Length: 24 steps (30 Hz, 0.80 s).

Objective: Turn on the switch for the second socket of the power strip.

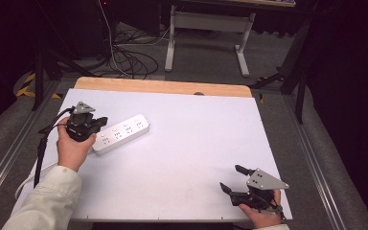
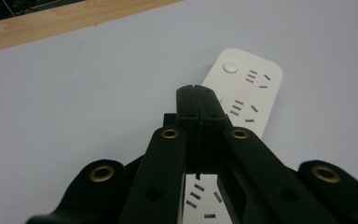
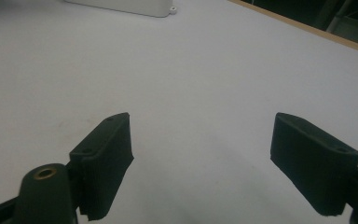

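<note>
A white power strip (image 1: 120,133) lies flat at the left of the white table top (image 1: 187,158). My left gripper (image 1: 100,120) hovers just over the strip's near end with its jaws pressed together and nothing between them. In the left gripper view the shut jaws (image 2: 196,93) sit above the power strip (image 2: 248,91), whose sockets and round button show beyond them. My right gripper (image 1: 231,178) rests near the table's front right corner, open and empty. In the right gripper view the wide-apart jaws (image 3: 200,140) face bare table, with the power strip's edge (image 3: 121,6) at the top.
A wooden strip (image 1: 163,86) borders the table's far edge. The strip's white cable (image 1: 26,182) runs off the left side past the sleeve. Beyond the table stand a white desk frame (image 1: 206,33) and loose floor cables (image 1: 129,60).
</note>
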Available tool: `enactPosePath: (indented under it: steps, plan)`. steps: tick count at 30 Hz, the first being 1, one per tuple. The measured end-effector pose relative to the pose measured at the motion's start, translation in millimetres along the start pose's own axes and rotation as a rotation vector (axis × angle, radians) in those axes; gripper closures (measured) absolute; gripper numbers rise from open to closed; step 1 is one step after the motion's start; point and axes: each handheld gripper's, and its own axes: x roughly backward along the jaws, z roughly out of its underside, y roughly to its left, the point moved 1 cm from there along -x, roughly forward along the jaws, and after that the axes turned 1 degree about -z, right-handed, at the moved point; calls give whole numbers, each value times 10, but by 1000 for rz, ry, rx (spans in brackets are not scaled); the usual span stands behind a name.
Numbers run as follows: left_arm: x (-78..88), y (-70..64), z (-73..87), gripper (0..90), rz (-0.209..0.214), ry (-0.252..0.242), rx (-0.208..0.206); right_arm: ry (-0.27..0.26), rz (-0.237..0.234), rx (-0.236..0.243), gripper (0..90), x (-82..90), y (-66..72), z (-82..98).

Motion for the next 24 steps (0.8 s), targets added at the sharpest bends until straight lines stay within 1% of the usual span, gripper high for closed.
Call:
enactPosePath:
  steps: [3,5,7,9,11,14,15,16,17,18,21,23,24]
  plan:
    - [-64,15,17,896,14,13,-1,-1,0,2,210,4,-1,0]
    - [-107,7,28,896,21,16,-10,-2,0,0,210,5,-2,1]
    - [-151,-8,36,895,39,28,-4,-1,-1,0,210,5,-2,2]
    - [-188,-16,44,896,37,46,0,-3,0,0,210,5,-1,1]
    - [-214,-17,52,895,49,57,12,-3,1,1,210,6,-3,2]
    - [-254,-23,62,896,52,72,12,-3,1,-1,210,6,-3,3]
    - [-268,-22,65,896,64,73,8,-3,1,0,210,6,-3,4]
    - [-278,-29,71,896,61,79,11,-3,1,0,210,6,-3,4]
    - [-288,-30,76,896,72,88,6,-3,1,-1,210,7,-3,4]
    - [-296,-37,81,896,75,90,8,-4,2,-1,210,8,-4,4]
    - [-331,-43,88,896,68,92,-10,-4,0,-1,210,7,-4,6]
    - [-346,-53,91,896,62,94,-6,-4,0,0,211,6,-4,6]
    - [-360,-52,92,896,62,92,-13,-4,0,0,211,6,-4,6]
